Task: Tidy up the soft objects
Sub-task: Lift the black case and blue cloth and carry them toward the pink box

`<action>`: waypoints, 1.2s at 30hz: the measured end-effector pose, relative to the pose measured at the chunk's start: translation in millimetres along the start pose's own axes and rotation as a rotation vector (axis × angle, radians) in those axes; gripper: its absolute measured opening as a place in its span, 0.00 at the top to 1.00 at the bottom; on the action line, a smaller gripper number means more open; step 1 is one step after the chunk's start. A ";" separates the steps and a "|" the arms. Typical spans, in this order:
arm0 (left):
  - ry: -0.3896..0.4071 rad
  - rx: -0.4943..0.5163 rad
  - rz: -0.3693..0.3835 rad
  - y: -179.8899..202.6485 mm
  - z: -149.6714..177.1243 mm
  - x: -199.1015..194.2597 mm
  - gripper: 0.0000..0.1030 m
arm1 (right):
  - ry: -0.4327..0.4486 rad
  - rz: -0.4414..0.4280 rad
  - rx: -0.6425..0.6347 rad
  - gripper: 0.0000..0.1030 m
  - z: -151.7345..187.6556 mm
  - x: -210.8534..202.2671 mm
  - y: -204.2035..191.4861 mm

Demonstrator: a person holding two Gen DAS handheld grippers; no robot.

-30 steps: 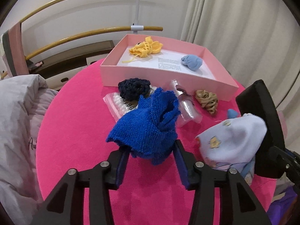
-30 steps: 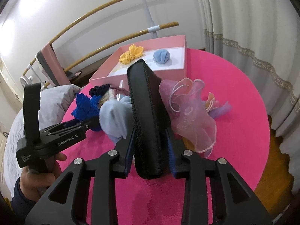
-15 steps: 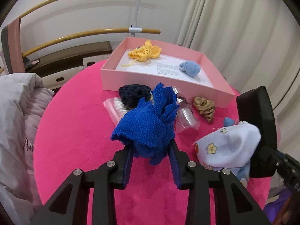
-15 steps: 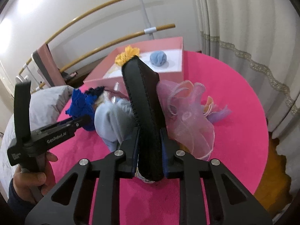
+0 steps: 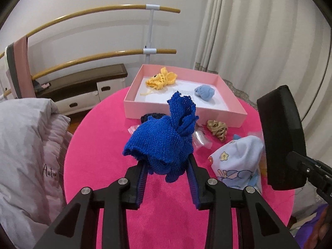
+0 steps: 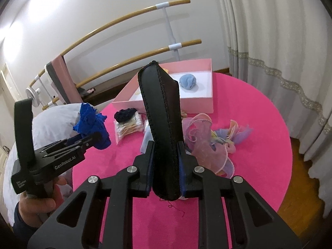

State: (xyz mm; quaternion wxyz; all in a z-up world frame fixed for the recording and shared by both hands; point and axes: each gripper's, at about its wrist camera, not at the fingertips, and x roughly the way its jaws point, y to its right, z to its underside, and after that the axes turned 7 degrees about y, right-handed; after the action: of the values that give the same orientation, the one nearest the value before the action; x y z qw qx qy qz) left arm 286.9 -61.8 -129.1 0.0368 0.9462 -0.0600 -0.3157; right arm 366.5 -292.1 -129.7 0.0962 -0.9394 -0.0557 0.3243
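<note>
My left gripper is shut on a blue knitted cloth and holds it above the pink round table; it also shows in the right wrist view. My right gripper is shut on an upright black leather case, also seen at the right of the left wrist view. The pink open box at the far side holds a yellow knit piece and a light blue ball of cloth.
On the table lie a printed baby cloth, a tan scrunchie, a dark navy scrunchie on a clear bag, and pink organza fabric. A grey quilt lies at the left. Curtains hang at the right.
Both grippers have risen from the table. The blue cloth is lifted higher and nearer the box. The black case is lifted off the baby cloth.
</note>
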 end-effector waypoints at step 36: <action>0.162 0.049 -0.002 3.6 -100.8 -18.0 0.68 | 0.120 -0.041 -0.087 0.82 -98.9 6.6 -27.5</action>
State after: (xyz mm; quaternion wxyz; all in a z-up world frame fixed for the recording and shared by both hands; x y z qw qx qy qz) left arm 332.9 -59.7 -37.6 0.0180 0.9694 -0.0636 -0.2364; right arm 431.9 -278.4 -51.4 0.0650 -0.9591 -0.0833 0.2626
